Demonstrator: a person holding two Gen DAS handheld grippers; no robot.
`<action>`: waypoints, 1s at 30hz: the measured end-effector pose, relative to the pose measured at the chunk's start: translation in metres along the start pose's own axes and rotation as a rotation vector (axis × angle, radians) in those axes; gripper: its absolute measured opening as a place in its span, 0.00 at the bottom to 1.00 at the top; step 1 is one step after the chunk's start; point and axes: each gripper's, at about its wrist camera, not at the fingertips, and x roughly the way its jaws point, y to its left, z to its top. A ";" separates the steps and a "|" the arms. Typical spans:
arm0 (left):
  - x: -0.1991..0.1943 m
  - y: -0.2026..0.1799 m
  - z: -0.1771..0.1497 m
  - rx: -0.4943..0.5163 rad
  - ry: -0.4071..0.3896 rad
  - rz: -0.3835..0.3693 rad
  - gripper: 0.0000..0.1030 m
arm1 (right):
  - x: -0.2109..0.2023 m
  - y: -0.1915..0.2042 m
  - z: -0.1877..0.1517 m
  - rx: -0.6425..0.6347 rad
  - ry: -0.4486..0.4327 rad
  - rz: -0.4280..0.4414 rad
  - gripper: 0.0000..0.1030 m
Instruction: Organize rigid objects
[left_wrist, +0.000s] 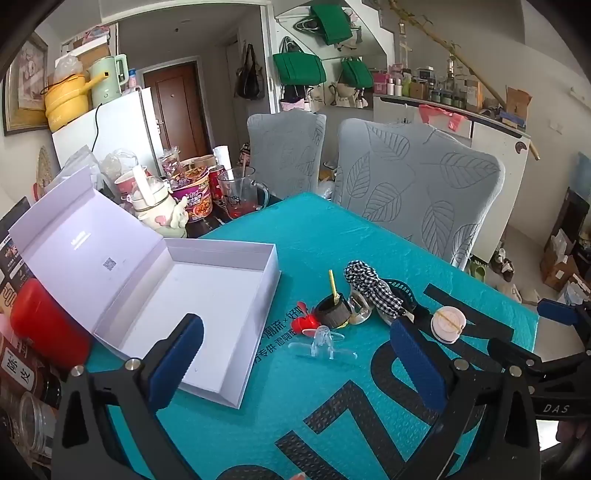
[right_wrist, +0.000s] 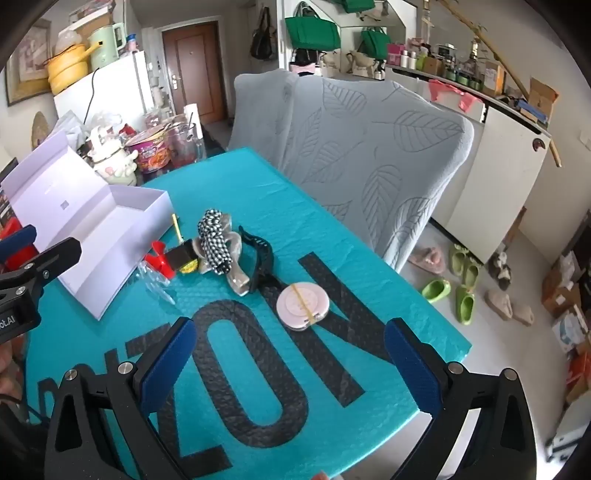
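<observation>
An open white box lies on the teal mat at the left, lid tilted back. Beside it lies a cluster: a red clip, a black ring holder with a yellow stick, a clear plastic clip, a checkered hair claw, a black hair clip, and a round pink compact with a rubber band. My left gripper is open, hovering before the cluster. My right gripper is open, just short of the compact.
Cups, noodle bowls and a glass mug crowd the table's far left. A red case sits left of the box. Two grey leaf-pattern chairs stand behind the table. The mat's right edge drops to the floor with slippers.
</observation>
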 end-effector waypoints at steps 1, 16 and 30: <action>0.001 0.000 0.001 0.001 0.001 0.002 1.00 | 0.001 0.000 0.000 0.000 0.002 0.003 1.00; 0.005 0.007 -0.002 -0.023 -0.003 -0.019 1.00 | -0.002 0.014 0.006 -0.080 -0.012 -0.043 1.00; 0.011 0.014 -0.001 -0.049 0.017 -0.025 1.00 | -0.004 0.023 0.017 -0.112 -0.066 -0.016 1.00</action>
